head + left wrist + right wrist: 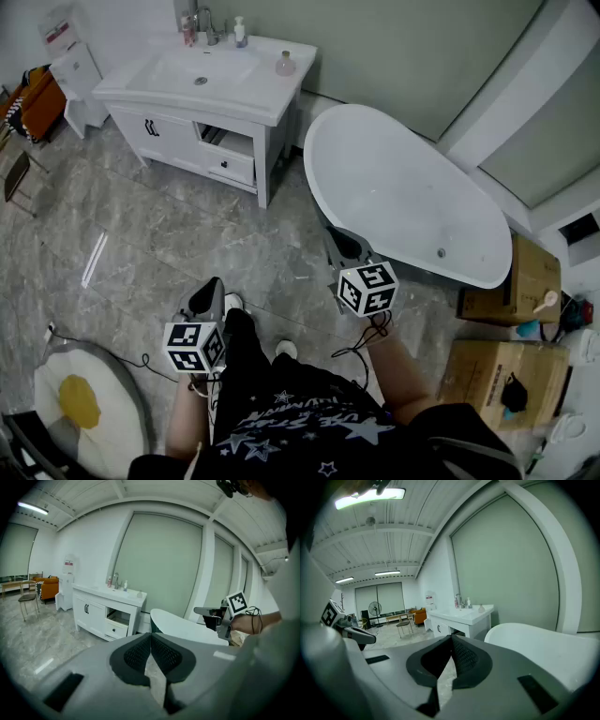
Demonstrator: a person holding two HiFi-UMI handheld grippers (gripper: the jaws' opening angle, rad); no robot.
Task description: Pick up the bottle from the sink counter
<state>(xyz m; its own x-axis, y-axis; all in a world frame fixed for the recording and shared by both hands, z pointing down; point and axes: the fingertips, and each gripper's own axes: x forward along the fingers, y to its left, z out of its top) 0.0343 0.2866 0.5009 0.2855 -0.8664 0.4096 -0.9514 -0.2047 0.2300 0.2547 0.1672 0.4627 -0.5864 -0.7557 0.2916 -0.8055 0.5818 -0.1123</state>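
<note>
Grey marble floor, one white sink counter, one white bathtub, two cardboard boxes, small round bottle on the counter's end nearest the tub, left gripper and right gripper both closed tight, empty, well apart from it.

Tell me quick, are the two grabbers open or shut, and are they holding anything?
Left gripper: shut, holding nothing.
Right gripper: shut, holding nothing.
</note>
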